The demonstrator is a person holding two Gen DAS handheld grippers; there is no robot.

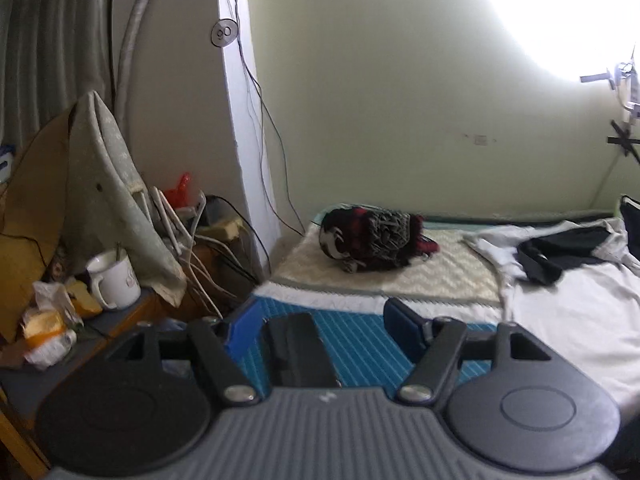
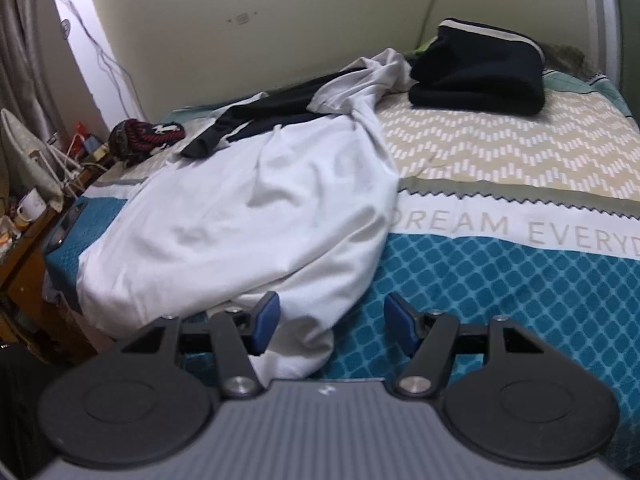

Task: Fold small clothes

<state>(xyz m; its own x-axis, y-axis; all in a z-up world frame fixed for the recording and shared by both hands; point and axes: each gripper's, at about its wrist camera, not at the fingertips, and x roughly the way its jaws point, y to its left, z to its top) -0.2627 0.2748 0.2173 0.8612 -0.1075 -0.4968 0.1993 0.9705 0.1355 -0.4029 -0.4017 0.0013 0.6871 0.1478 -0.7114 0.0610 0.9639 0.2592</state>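
A pale green wall (image 1: 400,100) backs the patterned bed (image 2: 520,264), beside grey curtains (image 1: 48,40) and a cluttered side table (image 1: 120,316).

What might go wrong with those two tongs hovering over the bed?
The white garment lies bunched with a black piece on top, so a grab could catch both layers. Its lower edge hangs off the bed near the open right tongs, so a pull might slide it to the floor. The open left tongs hover near a cluttered side table with a white mug and cables that a swing could hit.

Clothes (image 2: 240,216) on patterned bed (image 2: 520,280)
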